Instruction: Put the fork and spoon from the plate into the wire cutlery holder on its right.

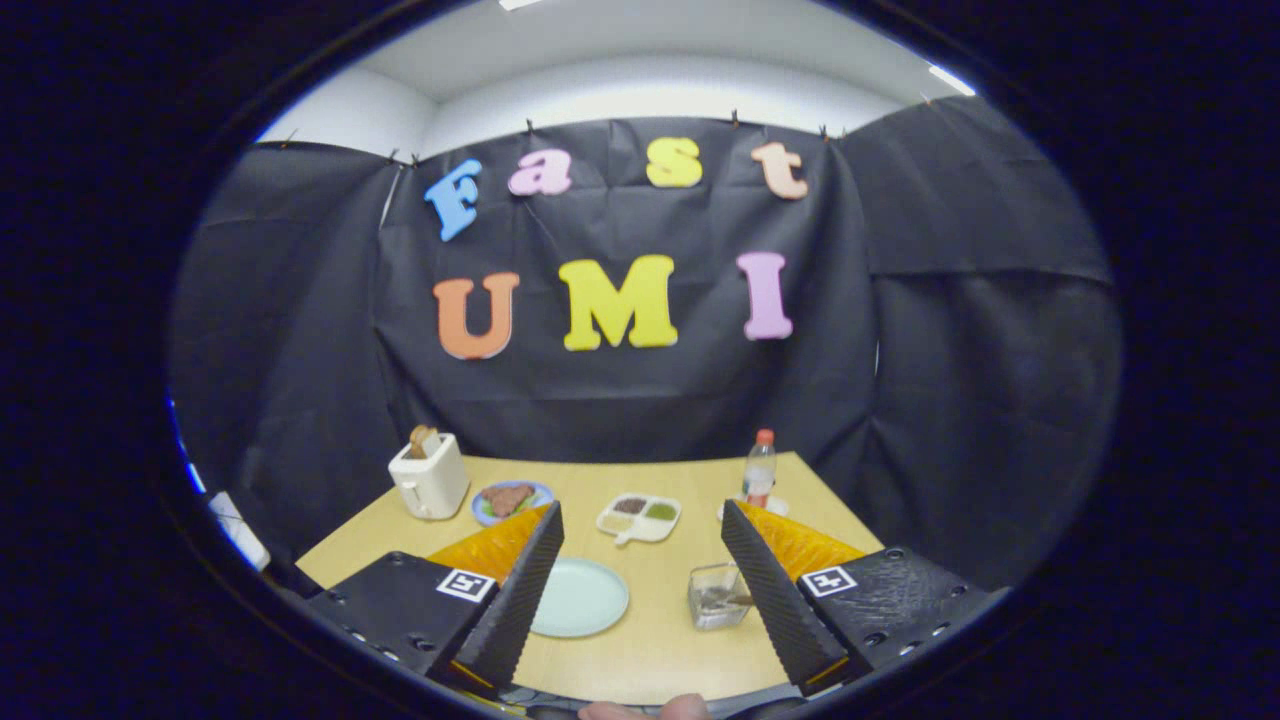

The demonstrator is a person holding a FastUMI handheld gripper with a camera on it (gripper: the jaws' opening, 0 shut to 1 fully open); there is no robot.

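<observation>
**Plainly open above the table, with nothing gripped**

Found the gripper (pixel 641 510) hovering over the near end of a light wooden table (pixel 650 655), with both fingers (pixel 520 590) spread wide apart. Saw nothing pressed between them and nothing touched by either.

Noticed a round pale green plate (pixel 578 597) lying flat on the table between the fingers, just beside the left one and partly covered by it. Made out only a plain surface on the part of the plate in sight.

Spotted the cutlery holder (pixel 718 595) to the right of the plate, apart from it and close against the right finger. Looked like a small square container with see-through sides. Could see some grey shapes low inside it, but could not tell whether fork or spoon, being too small.

Further beyond the fingertips, counted a white divided dish (pixel 640 517) with small portions of dark and green food. Left of it, saw a blue plate (pixel 511 497) with brown food, then a white toaster (pixel 430 478) with toast standing up from its slot. At the far right, noted a clear bottle (pixel 760 467) with an orange cap, upright.

Also glimpsed a fingertip of a person (pixel 645 710) at the very bottom, behind the gripper.
</observation>
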